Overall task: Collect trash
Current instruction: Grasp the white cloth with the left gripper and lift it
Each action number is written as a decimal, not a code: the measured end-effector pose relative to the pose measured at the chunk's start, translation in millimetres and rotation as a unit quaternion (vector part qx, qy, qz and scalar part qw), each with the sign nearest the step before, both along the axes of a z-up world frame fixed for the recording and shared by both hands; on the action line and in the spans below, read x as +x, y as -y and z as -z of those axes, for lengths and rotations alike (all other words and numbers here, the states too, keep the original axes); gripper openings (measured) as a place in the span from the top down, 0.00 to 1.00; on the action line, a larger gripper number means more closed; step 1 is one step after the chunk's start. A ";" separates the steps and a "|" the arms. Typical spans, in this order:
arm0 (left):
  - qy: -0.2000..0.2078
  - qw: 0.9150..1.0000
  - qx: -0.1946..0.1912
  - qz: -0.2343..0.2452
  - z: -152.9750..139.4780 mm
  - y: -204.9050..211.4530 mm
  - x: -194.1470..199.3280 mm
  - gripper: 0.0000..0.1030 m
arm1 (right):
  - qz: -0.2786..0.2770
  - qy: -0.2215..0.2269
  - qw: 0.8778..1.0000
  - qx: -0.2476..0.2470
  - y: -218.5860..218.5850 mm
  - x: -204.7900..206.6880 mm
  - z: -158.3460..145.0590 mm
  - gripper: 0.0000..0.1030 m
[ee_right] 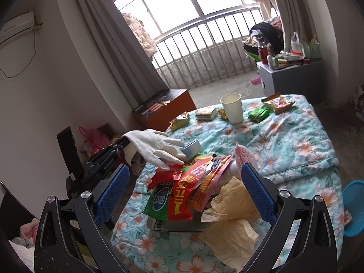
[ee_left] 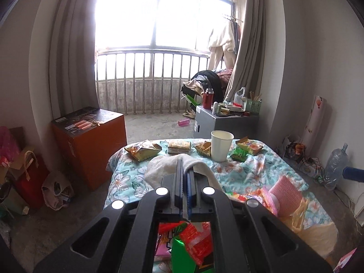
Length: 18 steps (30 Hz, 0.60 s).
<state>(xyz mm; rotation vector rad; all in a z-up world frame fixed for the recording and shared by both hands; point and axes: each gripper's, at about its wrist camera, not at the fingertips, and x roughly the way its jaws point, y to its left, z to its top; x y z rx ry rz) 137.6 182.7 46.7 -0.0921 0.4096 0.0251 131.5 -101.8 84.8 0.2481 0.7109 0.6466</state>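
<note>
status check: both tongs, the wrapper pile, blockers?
Left tongs shut on white cloth glove. Right tongs open, empty, over red-green snack wrapper pile. Crumpled beige tissue beside pile.

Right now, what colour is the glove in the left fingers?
White glove, clearest in the right wrist view.

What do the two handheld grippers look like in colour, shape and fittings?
Both have black frames with slotted, triangular cut-out arms and round silver bolt heads. The right gripper carries blue textured pads on its fingers. The left gripper shows a blue pad edge between its black fingers. No cables or sleeves are visible.
</note>
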 end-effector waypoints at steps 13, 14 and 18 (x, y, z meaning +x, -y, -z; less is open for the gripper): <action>0.054 0.981 -0.183 -0.021 -14.6 -73.5 -43.5 0.98 | -0.008 0.024 1.000 -0.008 -8.6 -10.1 -8.3 0.11; 0.053 0.980 -0.192 -0.021 -11.7 -77.7 -46.1 0.98 | -0.008 0.022 1.000 -0.010 -9.7 -9.3 -6.2 0.12; 0.050 0.977 -0.205 -0.034 -1.0 -90.0 -59.6 0.98 | -0.021 0.004 1.000 -0.015 -17.4 1.9 3.2 0.18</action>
